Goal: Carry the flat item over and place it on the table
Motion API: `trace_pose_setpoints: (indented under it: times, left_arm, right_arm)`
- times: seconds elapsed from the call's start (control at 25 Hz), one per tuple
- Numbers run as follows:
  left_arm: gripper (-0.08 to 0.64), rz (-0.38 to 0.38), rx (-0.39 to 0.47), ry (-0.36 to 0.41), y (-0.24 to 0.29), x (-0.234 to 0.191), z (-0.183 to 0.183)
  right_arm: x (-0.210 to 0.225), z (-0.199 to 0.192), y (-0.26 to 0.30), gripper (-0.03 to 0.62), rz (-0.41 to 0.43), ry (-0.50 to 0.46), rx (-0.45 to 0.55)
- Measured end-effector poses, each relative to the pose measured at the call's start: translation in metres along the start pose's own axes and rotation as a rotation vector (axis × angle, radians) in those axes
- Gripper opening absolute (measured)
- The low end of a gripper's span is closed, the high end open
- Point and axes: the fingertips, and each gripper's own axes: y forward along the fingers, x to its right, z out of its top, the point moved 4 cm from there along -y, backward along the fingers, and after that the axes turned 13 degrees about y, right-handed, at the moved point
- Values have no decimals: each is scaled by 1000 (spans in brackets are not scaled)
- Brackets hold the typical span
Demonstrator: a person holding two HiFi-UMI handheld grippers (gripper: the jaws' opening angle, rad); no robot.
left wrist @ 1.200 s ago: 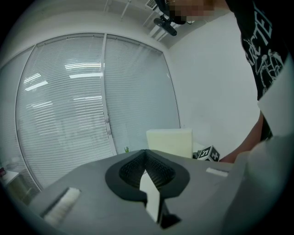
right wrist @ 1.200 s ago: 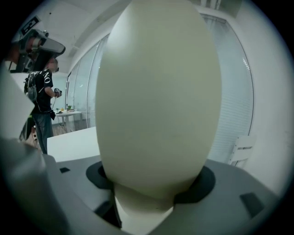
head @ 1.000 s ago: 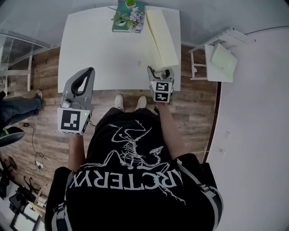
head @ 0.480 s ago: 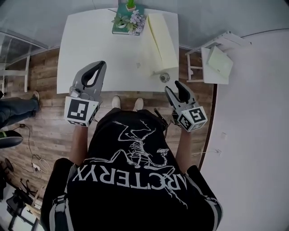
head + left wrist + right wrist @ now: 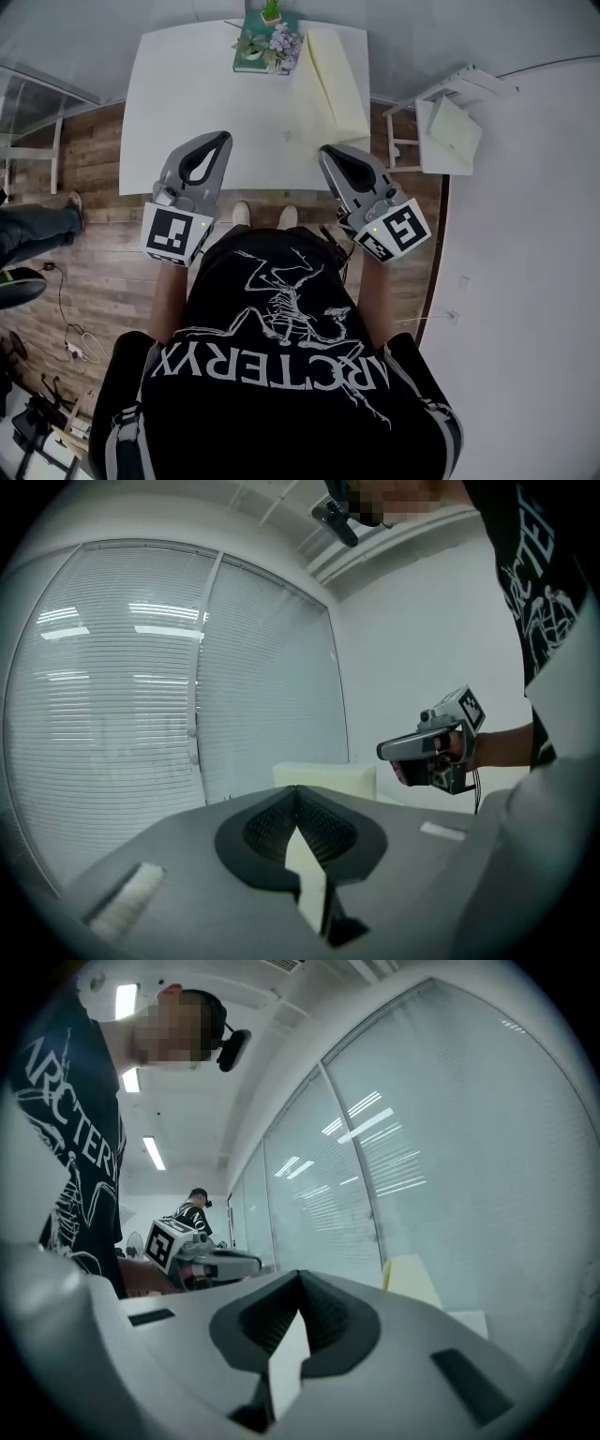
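The flat item (image 5: 336,80), a pale yellow panel, lies on the right side of the white table (image 5: 206,84), running from its far edge toward the near edge. Its end shows as a pale block in the left gripper view (image 5: 323,778) and in the right gripper view (image 5: 412,1283). My left gripper (image 5: 220,141) hovers over the table's near edge, jaws shut and empty (image 5: 297,789). My right gripper (image 5: 326,150) is held near the panel's near end, apart from it, jaws shut on nothing (image 5: 298,1276). Each gripper shows in the other's view: the right gripper (image 5: 384,752), the left gripper (image 5: 255,1262).
A green book with a small plant and flowers (image 5: 267,42) sits at the table's far edge beside the panel. A white chair holding another pale flat piece (image 5: 450,122) stands to the right. Another person (image 5: 37,225) stands on the wooden floor at left. Window blinds (image 5: 141,686) lie ahead.
The right gripper let go of the pale panel, which now lies on the table, and pulled back toward my body. The left gripper moved up to the table's near edge.
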Motion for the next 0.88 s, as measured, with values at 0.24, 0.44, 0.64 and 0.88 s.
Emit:
trace_pose_setpoints:
  times: [0.24,0.44,0.64,0.88]
  left_arm:
    - [11,34,-4,7,-6,-9,2]
    - [11,53,-3,-6,-6,-11,6]
    - [10,37,-5,6,-4,-9,10]
    - [9,39,19,29,0,-13,11]
  right_arm:
    - [-4,10,18,12,-13,-118,10]
    - [-4,10,21,12,-22,-123,18]
    - [-3,10,20,12,-25,-111,24]
    - [-1,8,19,12,-26,-111,21]
